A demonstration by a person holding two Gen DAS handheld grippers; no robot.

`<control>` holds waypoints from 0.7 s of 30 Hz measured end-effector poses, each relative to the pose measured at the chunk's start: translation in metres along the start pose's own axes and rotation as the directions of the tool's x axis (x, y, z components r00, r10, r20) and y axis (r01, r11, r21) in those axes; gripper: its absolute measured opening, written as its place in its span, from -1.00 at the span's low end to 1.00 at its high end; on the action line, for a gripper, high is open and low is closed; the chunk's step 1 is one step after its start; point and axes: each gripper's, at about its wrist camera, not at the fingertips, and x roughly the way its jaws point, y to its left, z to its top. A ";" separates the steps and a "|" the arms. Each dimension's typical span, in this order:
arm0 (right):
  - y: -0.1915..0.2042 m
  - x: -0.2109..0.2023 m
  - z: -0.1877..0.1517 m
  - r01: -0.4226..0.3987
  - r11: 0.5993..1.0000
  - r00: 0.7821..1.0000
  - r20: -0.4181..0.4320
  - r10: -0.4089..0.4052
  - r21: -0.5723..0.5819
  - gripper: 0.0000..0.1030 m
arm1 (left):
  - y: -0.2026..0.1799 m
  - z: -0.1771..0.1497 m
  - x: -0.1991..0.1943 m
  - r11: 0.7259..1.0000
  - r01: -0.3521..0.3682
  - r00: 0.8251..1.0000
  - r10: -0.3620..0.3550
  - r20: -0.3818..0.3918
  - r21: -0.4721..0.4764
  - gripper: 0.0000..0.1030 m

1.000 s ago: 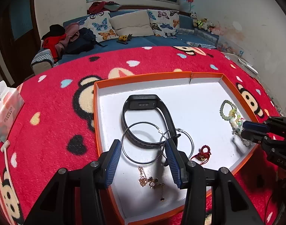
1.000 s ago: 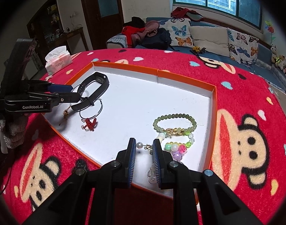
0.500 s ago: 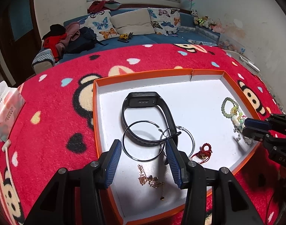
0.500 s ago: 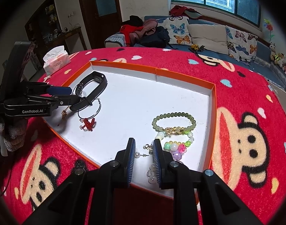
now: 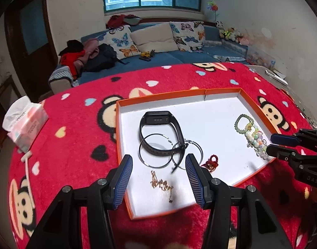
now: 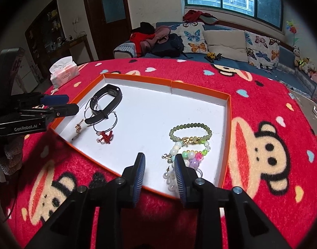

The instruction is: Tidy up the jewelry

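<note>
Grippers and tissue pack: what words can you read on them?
"GenRobot.AI": white letters on the side of the left gripper, in the right wrist view.
"DAS": faint letters on the body of the right gripper, in the left wrist view; possibly cut off.
Tissue pack: print too small to read.

An orange-rimmed white tray [image 5: 223, 92] holds all the jewelry. Seen from the left wrist, a black band [image 5: 156, 122] lies flat near 11 o'clock, overlapped by two thin hoops [image 5: 147, 159], with a gold chain [image 5: 161, 183] at 7 and a red knot charm [image 5: 210, 162] at 6. A green bead bracelet [image 5: 241, 122] and a pastel bead cluster [image 5: 255, 140] lie at 3, touching.
</note>
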 end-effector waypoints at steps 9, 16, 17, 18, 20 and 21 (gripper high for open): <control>0.014 -0.016 -0.007 0.006 1.000 0.999 0.031 -0.006 0.015 -0.29 | -0.010 -0.033 -0.033 1.000 -0.010 0.997 0.012 0.076 -0.016 0.10; 0.022 -0.025 -0.022 0.013 0.999 0.999 0.043 -0.015 0.043 -0.27 | -0.018 -0.058 -0.053 0.998 -0.033 0.998 0.036 0.055 -0.048 0.11; 0.024 -0.026 -0.024 0.017 0.999 0.999 0.046 -0.019 0.045 -0.27 | -0.018 -0.062 -0.057 0.998 -0.042 0.997 0.045 0.057 -0.055 0.11; 0.025 -0.027 -0.026 0.020 0.999 0.999 0.046 -0.022 0.045 -0.27 | -0.018 -0.066 -0.060 0.997 -0.052 0.997 0.055 0.058 -0.062 0.11; 0.028 -0.030 -0.029 0.027 0.999 0.998 0.052 -0.029 0.041 -0.27 | -0.018 -0.071 -0.064 0.995 -0.067 0.996 0.071 0.047 -0.071 0.11; 0.030 -0.032 -0.031 0.035 0.999 0.998 0.057 -0.037 0.037 -0.27 | -0.017 -0.075 -0.067 0.994 -0.069 0.996 0.073 0.044 -0.080 0.11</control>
